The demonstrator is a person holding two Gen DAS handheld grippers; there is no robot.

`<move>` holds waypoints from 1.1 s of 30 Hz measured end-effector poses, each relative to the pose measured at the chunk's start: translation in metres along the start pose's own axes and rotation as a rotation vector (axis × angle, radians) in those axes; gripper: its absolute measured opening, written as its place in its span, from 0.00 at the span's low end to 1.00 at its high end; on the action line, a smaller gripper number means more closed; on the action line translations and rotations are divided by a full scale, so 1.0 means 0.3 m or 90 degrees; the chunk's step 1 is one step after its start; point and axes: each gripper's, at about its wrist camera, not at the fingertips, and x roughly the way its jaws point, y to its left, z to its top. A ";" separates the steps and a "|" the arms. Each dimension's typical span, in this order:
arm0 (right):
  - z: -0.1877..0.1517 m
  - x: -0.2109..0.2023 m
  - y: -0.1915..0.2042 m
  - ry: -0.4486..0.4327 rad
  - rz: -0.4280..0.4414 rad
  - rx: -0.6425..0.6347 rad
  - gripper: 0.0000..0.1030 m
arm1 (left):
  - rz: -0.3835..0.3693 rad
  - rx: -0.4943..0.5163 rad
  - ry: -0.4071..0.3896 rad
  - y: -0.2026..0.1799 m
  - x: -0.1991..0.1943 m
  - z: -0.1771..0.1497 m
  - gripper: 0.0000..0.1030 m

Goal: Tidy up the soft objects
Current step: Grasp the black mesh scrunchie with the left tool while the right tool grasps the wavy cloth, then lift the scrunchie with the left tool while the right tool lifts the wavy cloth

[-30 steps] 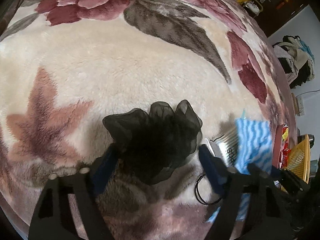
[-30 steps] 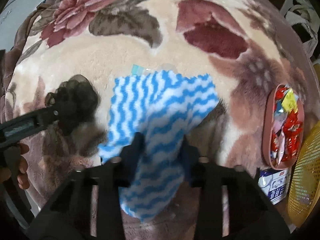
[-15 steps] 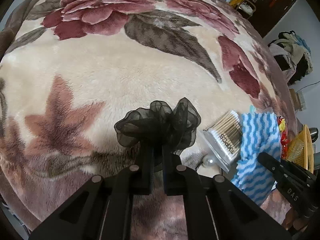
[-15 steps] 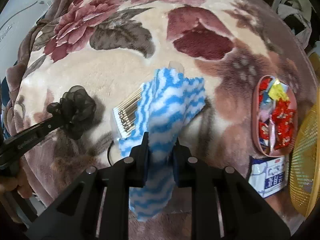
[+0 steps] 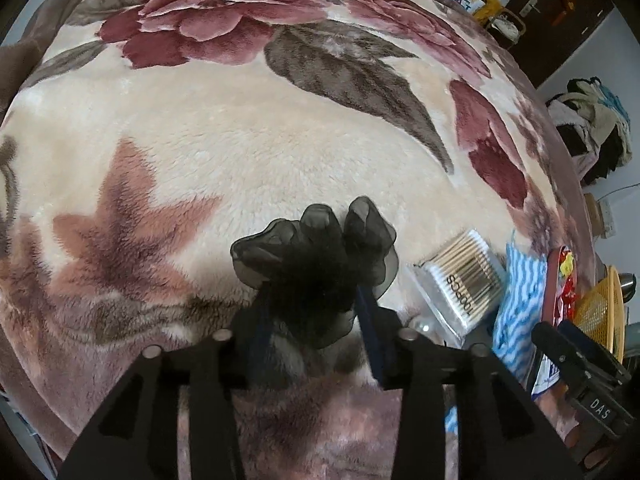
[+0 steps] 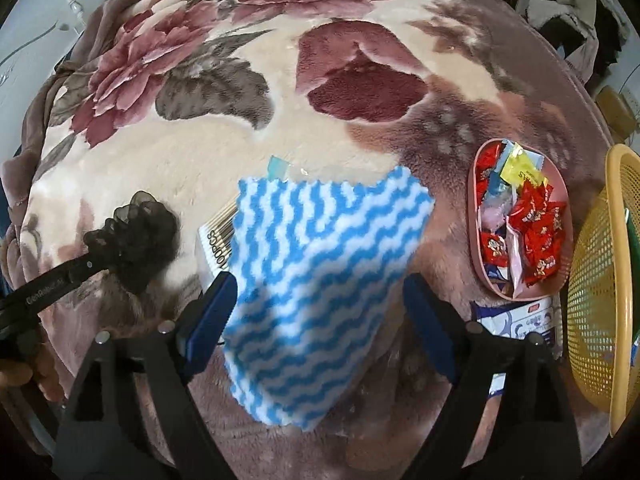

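Note:
A black gauze scrunchie (image 5: 316, 264) lies bunched on the flowered blanket (image 5: 240, 140). It sits between the fingers of my left gripper (image 5: 312, 320), whose jaws are opening and no longer pinch it. The blue-and-white wavy cloth (image 6: 320, 260) lies spread between the wide-apart fingers of my right gripper (image 6: 318, 284). Those jaws are opening too, and the pads stand off the cloth's edges. The cloth covers part of a clear pack of cotton swabs (image 6: 218, 236). In the right wrist view the scrunchie (image 6: 136, 236) and the left gripper (image 6: 60, 280) show at the left.
A pink tray (image 6: 476, 200) of red candy packets sits right of the cloth, with a yellow mesh basket (image 6: 600, 280) beyond it. A white tissue pack (image 6: 520, 320) lies below the tray. The swab pack (image 5: 460, 280) lies between scrunchie and cloth (image 5: 520, 280). Clothes are piled at far right.
The left jaws closed on the scrunchie half a second ago and have parted again. The right jaws, shut on the bunched cloth before, have spread wide, and the cloth now lies flat.

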 end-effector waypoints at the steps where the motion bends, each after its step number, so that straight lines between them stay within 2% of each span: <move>1: 0.000 0.009 0.002 0.004 0.003 -0.001 0.83 | 0.002 -0.001 0.002 -0.001 0.008 0.003 0.48; 5: -0.009 0.053 0.023 0.021 0.010 -0.018 0.80 | 0.018 -0.007 0.009 0.002 0.048 0.016 0.59; 6: -0.010 0.059 0.028 0.021 0.008 -0.026 0.65 | 0.020 -0.007 0.011 0.003 0.060 0.020 0.59; 7: -0.010 0.066 0.035 0.022 0.005 -0.035 0.39 | 0.019 -0.007 0.013 0.004 0.069 0.022 0.58; 8: -0.010 0.072 0.041 0.023 0.006 -0.046 0.26 | 0.016 -0.006 0.012 0.005 0.076 0.023 0.58; 9: -0.009 0.077 0.044 0.027 0.017 -0.053 0.15 | 0.017 -0.002 0.009 0.005 0.082 0.025 0.51; 10: -0.009 0.075 0.043 0.025 0.022 -0.055 0.14 | 0.022 0.003 0.008 0.004 0.086 0.026 0.29; 11: -0.010 0.067 0.041 0.018 0.024 -0.057 0.13 | 0.031 0.011 0.010 0.000 0.091 0.028 0.20; 13: -0.010 0.046 0.037 0.004 0.029 -0.052 0.12 | 0.032 0.013 0.006 0.003 0.085 0.027 0.12; 18: -0.003 -0.032 0.024 -0.030 0.041 -0.037 0.12 | 0.038 0.013 -0.021 0.010 0.021 0.017 0.06; 26: -0.031 -0.171 0.034 -0.074 0.068 -0.036 0.12 | 0.036 0.027 -0.058 -0.011 -0.122 -0.023 0.06; 33: -0.071 -0.239 0.043 -0.093 0.071 -0.044 0.12 | 0.037 0.035 -0.078 -0.016 -0.230 -0.097 0.06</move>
